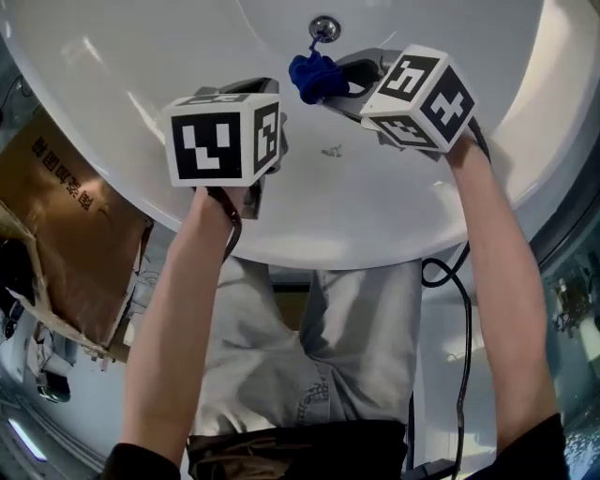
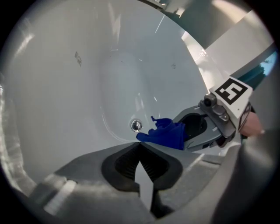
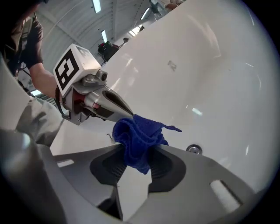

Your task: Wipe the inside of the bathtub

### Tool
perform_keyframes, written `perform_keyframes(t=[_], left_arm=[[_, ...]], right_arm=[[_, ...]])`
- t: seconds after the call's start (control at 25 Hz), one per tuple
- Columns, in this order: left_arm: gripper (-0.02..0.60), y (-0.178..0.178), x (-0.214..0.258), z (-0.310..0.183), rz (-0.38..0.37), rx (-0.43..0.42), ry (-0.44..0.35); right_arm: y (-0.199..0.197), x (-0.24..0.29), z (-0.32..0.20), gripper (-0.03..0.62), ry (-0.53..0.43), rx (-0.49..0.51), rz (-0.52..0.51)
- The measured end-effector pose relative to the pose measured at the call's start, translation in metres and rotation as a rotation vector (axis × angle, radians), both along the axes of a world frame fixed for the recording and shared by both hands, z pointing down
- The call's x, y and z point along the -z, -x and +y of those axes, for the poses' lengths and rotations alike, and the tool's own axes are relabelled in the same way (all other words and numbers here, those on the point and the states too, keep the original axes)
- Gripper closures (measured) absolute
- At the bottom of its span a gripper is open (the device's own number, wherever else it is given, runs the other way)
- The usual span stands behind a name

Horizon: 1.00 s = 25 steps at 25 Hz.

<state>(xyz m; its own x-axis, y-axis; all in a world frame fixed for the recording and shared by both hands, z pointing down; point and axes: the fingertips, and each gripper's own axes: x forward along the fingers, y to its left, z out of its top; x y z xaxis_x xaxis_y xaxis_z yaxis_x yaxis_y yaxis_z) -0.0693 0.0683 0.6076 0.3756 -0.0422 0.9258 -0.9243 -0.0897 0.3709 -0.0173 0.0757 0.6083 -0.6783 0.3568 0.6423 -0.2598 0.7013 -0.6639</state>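
We look steeply down into the white bathtub [image 1: 375, 206], which fills the upper half of the head view. Its round metal drain [image 1: 324, 28] sits at the top centre of the frame.

The right gripper [image 3: 138, 148] has its jaws clamped on a bunched blue cloth [image 3: 138, 135]. In the right gripper view the fabric is squeezed between the two dark ribbed pads and bulges out above them, with a small corner sticking out to the right. In the head view the cloth sits just below the drain and left of the right gripper's marker cube [image 1: 422, 94]. We cannot tell whether it rests on the tub's surface or hangs just over it.

The left gripper [image 2: 139, 151] has its jaws pressed together tip to tip, with nothing between them. In its own view the cloth lies just past those tips, right of centre, and the drain shows just left of the cloth. From the right gripper view, the left gripper's pointed end comes in from the upper left and reaches the top edge of the cloth. We cannot say whether it actually touches.

A brown cardboard box [image 1: 66, 216] leans beside the tub at the left edge of the head view. A black cable [image 1: 459, 309] loops down along the right forearm.
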Motion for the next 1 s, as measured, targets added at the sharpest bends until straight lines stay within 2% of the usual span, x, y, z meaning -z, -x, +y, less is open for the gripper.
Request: perform_keyframes(t=[0.16,0.24,0.36,0.48,0.68,1.0], left_arm=[[0.577,-0.001,-0.015,0.002,0.004,0.032,-0.003],[0.577,-0.002,-0.020,0.004,0.003,0.041,0.000],[0.577,0.001,-0.027,0.010,0.002,0.108,0.016],[0.577,0.001,-0.031,0.014,0.014,0.142,0.026],[0.577,-0.002,-0.036,0.015,0.036,0.139,0.025],[0.577,-0.001,-0.039,0.013,0.053,0.146,0.022]], right_arm=[[0.012,-0.032,0.014,0.465,-0.012,0.098,0.018],[0.010,-0.055,0.017,0.465,-0.022,0.120,0.075],[0.005,-0.090,0.020,0.465,-0.011,0.134,0.166],[0.000,-0.120,0.022,0.465,0.014,0.115,0.232],[-0.008,-0.162,0.020,0.465,-0.009,0.039,0.341],[-0.007,-0.184,0.039,0.465,0.039,0.078,0.379]])
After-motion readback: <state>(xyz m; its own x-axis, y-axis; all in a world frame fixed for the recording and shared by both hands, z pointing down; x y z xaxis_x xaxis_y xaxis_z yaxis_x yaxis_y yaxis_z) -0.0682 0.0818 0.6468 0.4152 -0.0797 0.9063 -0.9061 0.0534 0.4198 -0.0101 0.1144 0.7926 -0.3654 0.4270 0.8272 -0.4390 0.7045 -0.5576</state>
